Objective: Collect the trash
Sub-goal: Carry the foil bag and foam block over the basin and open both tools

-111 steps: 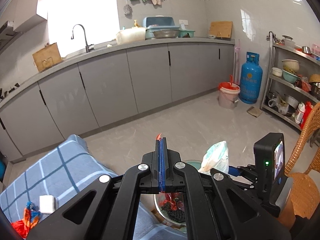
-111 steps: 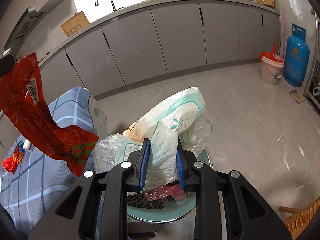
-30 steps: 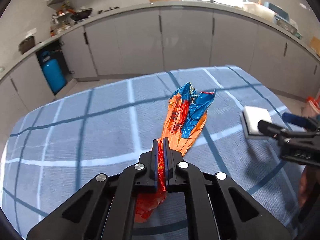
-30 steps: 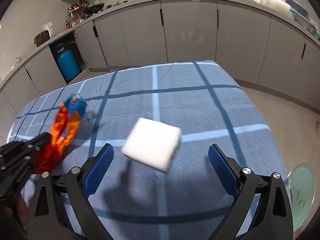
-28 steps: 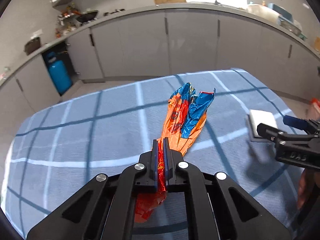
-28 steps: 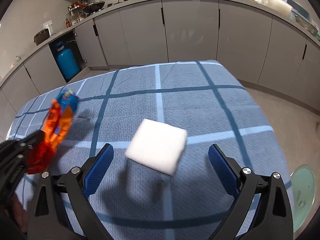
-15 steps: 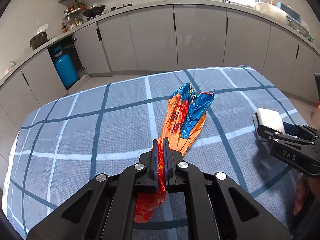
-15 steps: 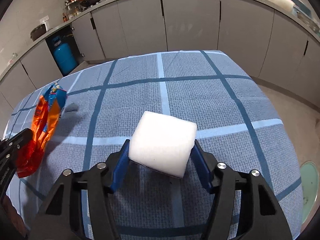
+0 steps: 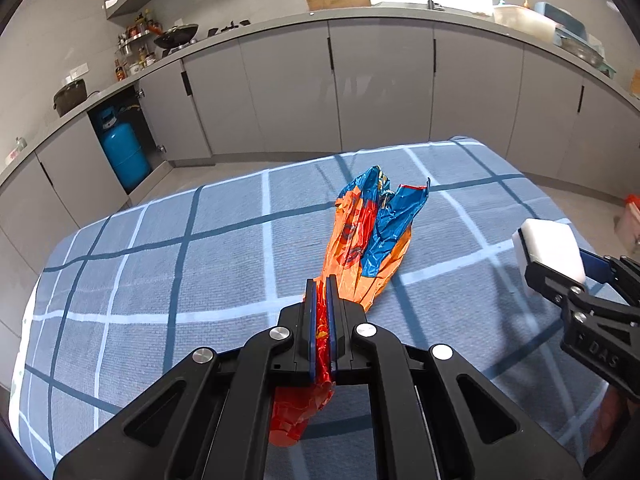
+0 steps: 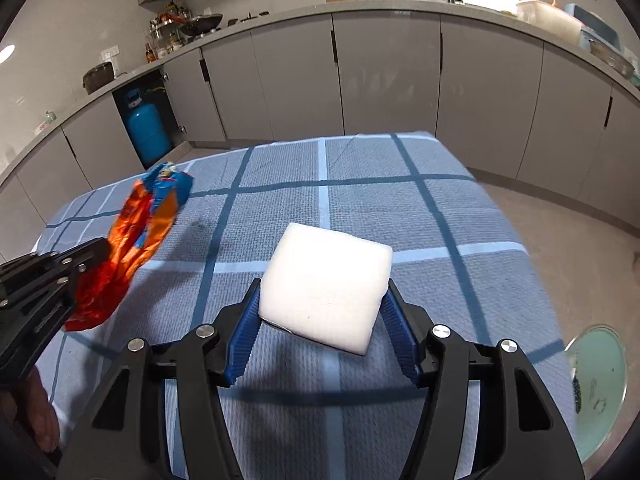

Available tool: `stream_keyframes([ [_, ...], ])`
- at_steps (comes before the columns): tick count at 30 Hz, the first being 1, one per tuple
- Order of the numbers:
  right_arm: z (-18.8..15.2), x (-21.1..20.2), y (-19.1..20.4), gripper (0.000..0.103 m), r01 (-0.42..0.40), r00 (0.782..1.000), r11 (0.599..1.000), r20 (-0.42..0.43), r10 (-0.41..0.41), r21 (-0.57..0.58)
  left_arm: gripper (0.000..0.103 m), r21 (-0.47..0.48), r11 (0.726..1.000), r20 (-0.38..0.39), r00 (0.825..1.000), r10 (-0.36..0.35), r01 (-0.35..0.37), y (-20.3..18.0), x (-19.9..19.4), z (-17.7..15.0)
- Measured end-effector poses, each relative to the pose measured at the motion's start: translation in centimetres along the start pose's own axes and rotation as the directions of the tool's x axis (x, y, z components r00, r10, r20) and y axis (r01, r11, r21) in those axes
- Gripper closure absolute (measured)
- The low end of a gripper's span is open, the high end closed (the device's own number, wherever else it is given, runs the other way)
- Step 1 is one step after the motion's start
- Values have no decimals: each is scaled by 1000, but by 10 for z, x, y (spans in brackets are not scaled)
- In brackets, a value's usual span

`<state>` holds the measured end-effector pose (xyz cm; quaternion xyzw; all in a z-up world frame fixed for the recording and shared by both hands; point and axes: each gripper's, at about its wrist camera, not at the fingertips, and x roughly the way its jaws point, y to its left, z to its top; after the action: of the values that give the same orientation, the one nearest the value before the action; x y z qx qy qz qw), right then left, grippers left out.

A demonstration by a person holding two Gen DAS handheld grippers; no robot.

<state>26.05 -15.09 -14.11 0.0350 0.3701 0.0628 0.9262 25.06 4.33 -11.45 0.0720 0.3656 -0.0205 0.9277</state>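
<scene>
Left gripper [image 9: 320, 312] clamped tight on the wrapper [image 9: 372, 236], its far end trailing over the cloth [image 9: 160, 248]; right gripper [image 10: 320, 320] closed on the white block [image 10: 324, 284]. Lift both clear, squeeze steady, then carry right toward the bin [image 10: 596, 384] off the near right edge.

Both tongs [image 9: 320, 296] [image 10: 322, 304] clamped shut.
</scene>
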Motion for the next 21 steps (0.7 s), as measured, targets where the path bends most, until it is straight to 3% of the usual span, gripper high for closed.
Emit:
stream_keyframes([
  [11,-15,-41,-28,44,9,999,1000,40,-10,29,97,43,999,32,999,-34,33,-40,-23,7],
  [21,-31,-74,-60,44,48,996,997,68,-52,68,98,111,988,50,992,-118,112,-87,-42,9],
])
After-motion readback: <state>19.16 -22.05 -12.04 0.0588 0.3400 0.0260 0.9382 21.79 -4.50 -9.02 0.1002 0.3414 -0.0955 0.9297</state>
